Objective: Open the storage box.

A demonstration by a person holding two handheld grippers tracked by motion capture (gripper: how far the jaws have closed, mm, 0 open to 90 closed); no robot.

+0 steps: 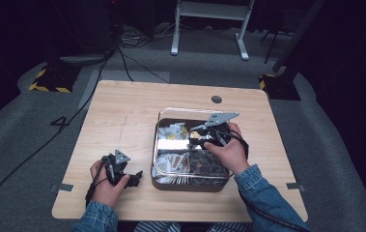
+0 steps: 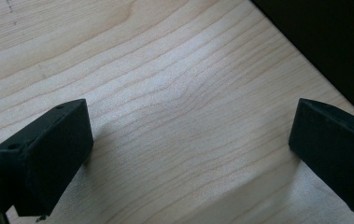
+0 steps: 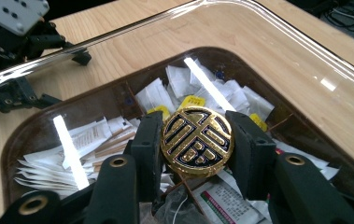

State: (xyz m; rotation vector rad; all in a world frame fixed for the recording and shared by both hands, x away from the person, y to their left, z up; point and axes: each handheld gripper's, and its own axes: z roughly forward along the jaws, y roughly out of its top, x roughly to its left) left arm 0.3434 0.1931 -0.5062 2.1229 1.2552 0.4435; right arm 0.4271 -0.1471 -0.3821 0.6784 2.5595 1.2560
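Clamped between the jaws of the right gripper [image 3: 197,140], a gold coin [image 3: 196,141] hangs above the compartmented tray [image 3: 305,79] of sachets, so I judge the pick done and the placing left. Beside the tray, the left gripper [image 2: 191,140] rests wide open and empty on the table [image 2: 174,84].

The high view looks forward and down from above the person's side, taking in the whole tabletop [image 1: 122,111] and the floor beyond. The left gripper view sits very near the wood, facing bare tabletop between its jaws. The right gripper view looks closely down into the clear-rimmed tray [image 3: 277,28], which the high view shares, with the left claw [image 3: 20,56] farther off.
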